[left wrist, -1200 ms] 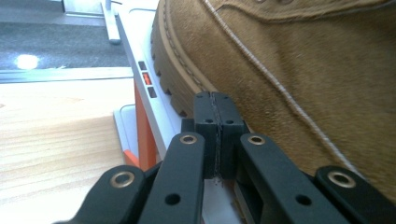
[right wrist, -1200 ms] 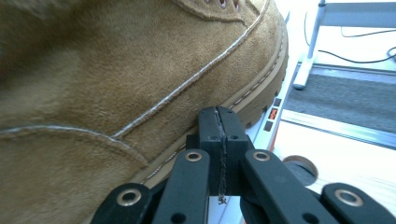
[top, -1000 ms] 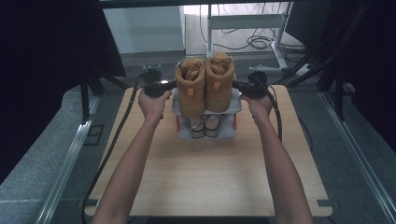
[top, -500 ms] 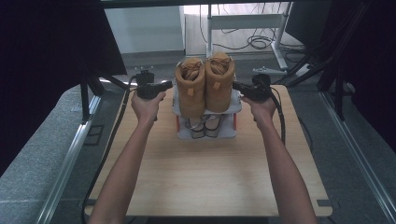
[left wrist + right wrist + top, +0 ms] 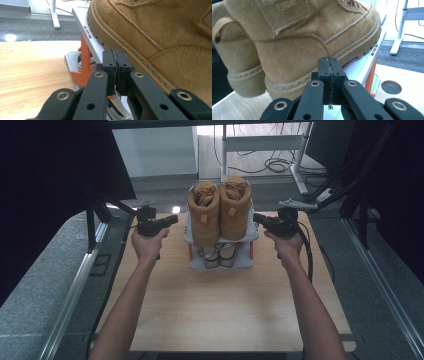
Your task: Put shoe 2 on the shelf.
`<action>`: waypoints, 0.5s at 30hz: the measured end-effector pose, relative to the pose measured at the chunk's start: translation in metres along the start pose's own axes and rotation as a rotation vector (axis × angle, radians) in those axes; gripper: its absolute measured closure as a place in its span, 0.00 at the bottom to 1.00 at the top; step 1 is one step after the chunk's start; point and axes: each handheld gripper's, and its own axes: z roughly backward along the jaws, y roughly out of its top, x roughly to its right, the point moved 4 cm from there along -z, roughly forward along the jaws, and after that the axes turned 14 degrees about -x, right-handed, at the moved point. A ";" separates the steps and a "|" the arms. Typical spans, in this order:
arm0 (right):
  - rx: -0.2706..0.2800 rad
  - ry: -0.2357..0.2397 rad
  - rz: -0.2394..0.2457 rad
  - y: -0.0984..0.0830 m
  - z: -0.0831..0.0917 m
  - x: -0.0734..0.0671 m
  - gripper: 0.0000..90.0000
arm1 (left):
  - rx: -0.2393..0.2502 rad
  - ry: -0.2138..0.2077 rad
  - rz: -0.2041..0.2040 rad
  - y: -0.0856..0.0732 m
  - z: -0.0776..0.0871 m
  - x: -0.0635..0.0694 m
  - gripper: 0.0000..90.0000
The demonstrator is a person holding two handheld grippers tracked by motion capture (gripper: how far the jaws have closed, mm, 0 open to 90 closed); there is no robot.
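**Closed grippers flank a boot-topped shoe rack**

A light wooden table (image 5: pixel 220 305) carries a small two-tier shoe rack (image 5: pixel 220 262) toward its far middle, white shelves joined by orange posts (image 5: pixel 85 62). On the top shelf (image 5: pixel 359 67) a pair of tan suede boots stands side by side, toes pointing away from the person: the left boot (image 5: pixel 203 212) and the right boot (image 5: pixel 235 207) touch along their inner sides. A second pair of shoes (image 5: pixel 219 254) lies on the lower shelf, partly hidden beneath the top one; its kind is hard to tell.

The person's forearms reach in from the near edge, one on each side of the rack. The left hand (image 5: pixel 148 245) holds the left gripper (image 5: pixel 172 220) level, pointing inward at the rack's left side, near the left boot's sole. Its jaws are pressed together with nothing between them. The right hand (image 5: pixel 286 244) holds the right gripper (image 5: pixel 257 217) pointing inward from the opposite side, near the right boot's heel; its jaws likewise meet, empty. A round hole (image 5: pixel 392 87) shows in the tabletop beyond the rack in the right gripper view.
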 end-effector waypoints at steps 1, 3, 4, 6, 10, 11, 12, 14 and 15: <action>-0.003 0.001 -0.003 -0.002 0.001 0.001 0.99 | 0.002 -0.002 0.001 -0.002 0.001 -0.001 0.98; -0.001 -0.001 -0.005 -0.007 0.003 0.002 0.99 | 0.004 -0.005 -0.005 -0.006 0.004 -0.001 0.98; 0.001 0.000 -0.005 -0.010 0.005 0.003 0.99 | 0.005 -0.010 -0.006 -0.007 0.005 -0.001 0.98; 0.008 0.008 -0.011 -0.014 0.007 0.004 0.99 | 0.005 -0.019 -0.007 -0.012 0.007 -0.002 0.97; 0.018 0.025 -0.022 -0.022 0.013 0.004 0.99 | 0.003 -0.026 -0.025 -0.021 0.011 0.000 0.95; 0.021 0.030 -0.021 -0.023 0.015 0.003 0.98 | 0.003 -0.023 -0.035 -0.024 0.012 0.000 0.93; 0.022 0.030 -0.018 -0.025 0.016 0.003 0.98 | 0.004 -0.025 -0.043 -0.027 0.013 0.001 0.92; 0.015 0.035 -0.013 -0.028 0.017 0.002 0.95 | 0.006 -0.037 -0.054 -0.032 0.015 0.001 0.87; 0.013 0.034 -0.011 -0.030 0.018 0.002 0.93 | 0.006 -0.047 -0.054 -0.036 0.016 0.001 0.83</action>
